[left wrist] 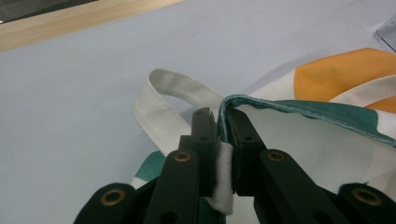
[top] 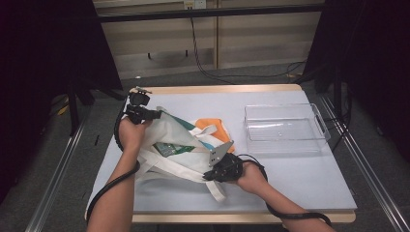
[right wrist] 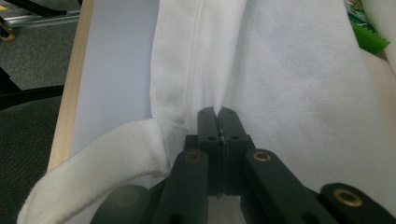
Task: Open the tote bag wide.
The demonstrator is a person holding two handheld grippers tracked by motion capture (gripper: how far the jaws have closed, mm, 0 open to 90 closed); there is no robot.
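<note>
A white cloth tote bag (top: 179, 140) with teal and orange patches lies on the pale table (top: 300, 179), its mouth held apart. My left gripper (top: 153, 115) is shut on the bag's teal-trimmed rim (left wrist: 261, 103) at the far left side, with a white handle strap (left wrist: 161, 102) looping beside the jaws. My right gripper (top: 209, 175) is shut on the bag's white cloth (right wrist: 280, 84) at the near side; the fabric is pinched tight between its jaws. A green packet (top: 170, 150) shows inside the bag and at the top corner as the packet (right wrist: 369, 35).
A clear plastic tray (top: 285, 129) stands on the right half of the table. The table's wooden edge (top: 217, 89) runs along the far side. Black cables trail from both grippers off the near edge. Dark curtains flank the table.
</note>
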